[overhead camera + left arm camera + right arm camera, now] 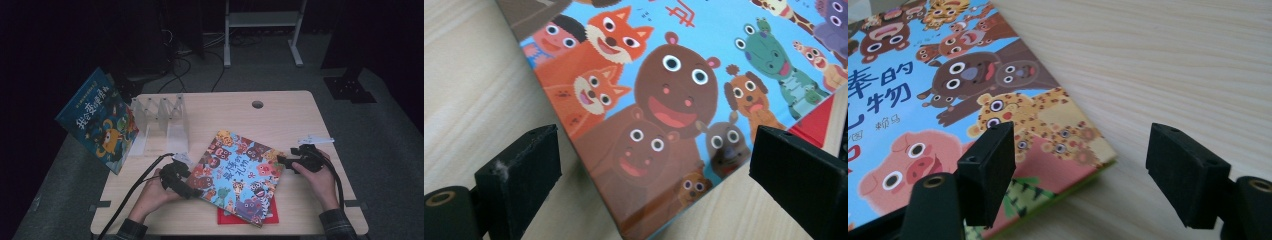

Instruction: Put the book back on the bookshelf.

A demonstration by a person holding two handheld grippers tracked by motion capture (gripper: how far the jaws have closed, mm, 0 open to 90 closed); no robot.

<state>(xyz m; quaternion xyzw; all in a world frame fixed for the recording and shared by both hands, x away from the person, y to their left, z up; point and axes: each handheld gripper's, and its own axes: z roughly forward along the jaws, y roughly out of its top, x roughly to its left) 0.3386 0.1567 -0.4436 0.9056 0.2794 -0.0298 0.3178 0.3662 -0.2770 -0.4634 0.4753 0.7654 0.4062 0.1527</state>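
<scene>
A picture book (pixel 240 172) with cartoon animals on a blue cover lies tilted in the middle of the wooden table (pixel 280 115), on top of a red book (pixel 247 216). My left gripper (pixel 192 189) is at the picture book's near left corner. In the left gripper view the left gripper (pixel 656 170) is open, its jaws on either side of that corner of the book (pixel 674 90), with the red book (pixel 819 120) showing beyond. My right gripper (pixel 281 162) is at the book's right corner. The right gripper (pixel 1088 167) is open, with the book (pixel 948 90) corner between its jaws.
A clear plastic book rack (pixel 160 120) stands at the table's back left. A second blue picture book (pixel 97 120) leans against its left side, out past the table edge. A round cable hole (pixel 257 104) lies near the far edge. Cables trail from both grippers.
</scene>
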